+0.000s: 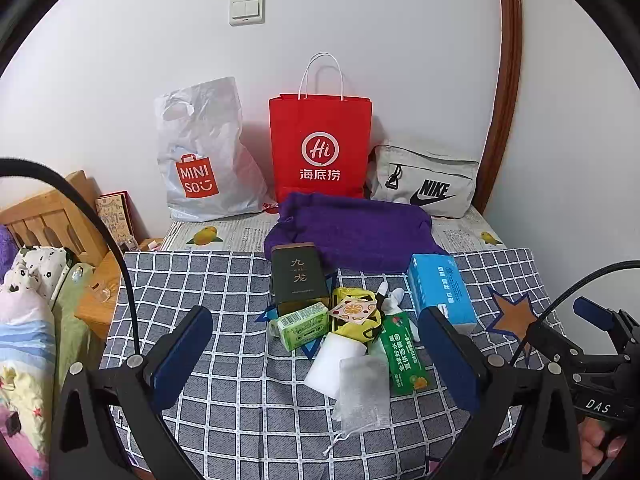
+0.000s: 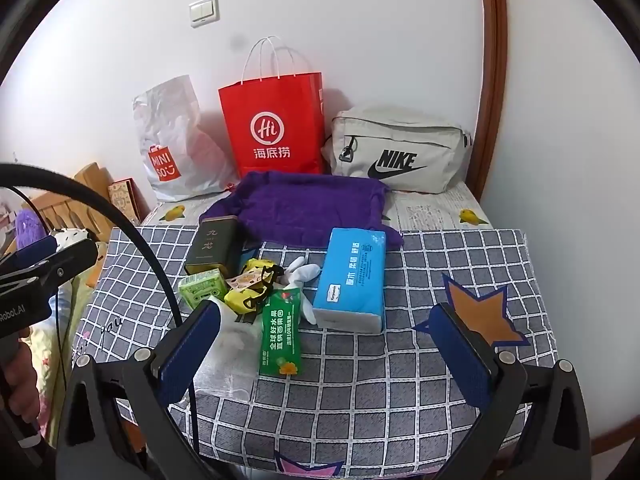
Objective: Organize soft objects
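Note:
A pile of small items lies mid-table on the checked cloth (image 1: 224, 288): a blue tissue pack (image 1: 440, 288) (image 2: 352, 280), a white mesh pouch (image 1: 362, 390), a white sponge-like pad (image 1: 334, 364), a yellow fabric item (image 1: 356, 312) (image 2: 252, 284), a white glove (image 2: 304, 272), a green sachet (image 1: 404, 354) (image 2: 282, 330), a green carton (image 1: 300, 326) and a dark tin (image 1: 298, 276). A purple cloth bag (image 1: 352, 232) (image 2: 312, 208) lies behind them. My left gripper (image 1: 316, 354) is open and empty, just in front of the pile. My right gripper (image 2: 328, 346) is open and empty, to the right.
Against the wall stand a white MINISO plastic bag (image 1: 200, 160), a red paper bag (image 1: 320, 148) and a grey Nike pouch (image 1: 428, 184). A wooden bed frame (image 1: 52, 216) and bedding lie left of the table. An orange star patch (image 2: 480, 312) marks the cloth at right.

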A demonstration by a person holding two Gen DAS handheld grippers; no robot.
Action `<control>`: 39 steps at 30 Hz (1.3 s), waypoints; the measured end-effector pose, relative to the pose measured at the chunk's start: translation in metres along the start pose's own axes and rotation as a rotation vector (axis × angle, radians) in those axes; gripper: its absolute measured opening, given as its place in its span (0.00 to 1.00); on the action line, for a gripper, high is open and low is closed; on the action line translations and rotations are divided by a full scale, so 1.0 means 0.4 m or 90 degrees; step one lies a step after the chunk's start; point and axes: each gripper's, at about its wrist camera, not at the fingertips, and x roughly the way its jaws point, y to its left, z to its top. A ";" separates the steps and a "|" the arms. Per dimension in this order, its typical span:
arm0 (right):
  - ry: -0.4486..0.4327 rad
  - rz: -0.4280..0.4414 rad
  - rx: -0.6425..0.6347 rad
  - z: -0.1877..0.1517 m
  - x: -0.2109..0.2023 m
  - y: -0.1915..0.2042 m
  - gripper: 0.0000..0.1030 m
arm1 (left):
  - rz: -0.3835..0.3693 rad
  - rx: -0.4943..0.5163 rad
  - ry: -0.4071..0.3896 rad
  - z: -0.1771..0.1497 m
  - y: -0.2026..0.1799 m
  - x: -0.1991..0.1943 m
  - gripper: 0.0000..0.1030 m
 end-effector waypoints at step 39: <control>-0.012 0.006 -0.008 0.003 -0.022 0.022 1.00 | 0.024 0.004 -0.006 0.000 0.000 -0.012 1.00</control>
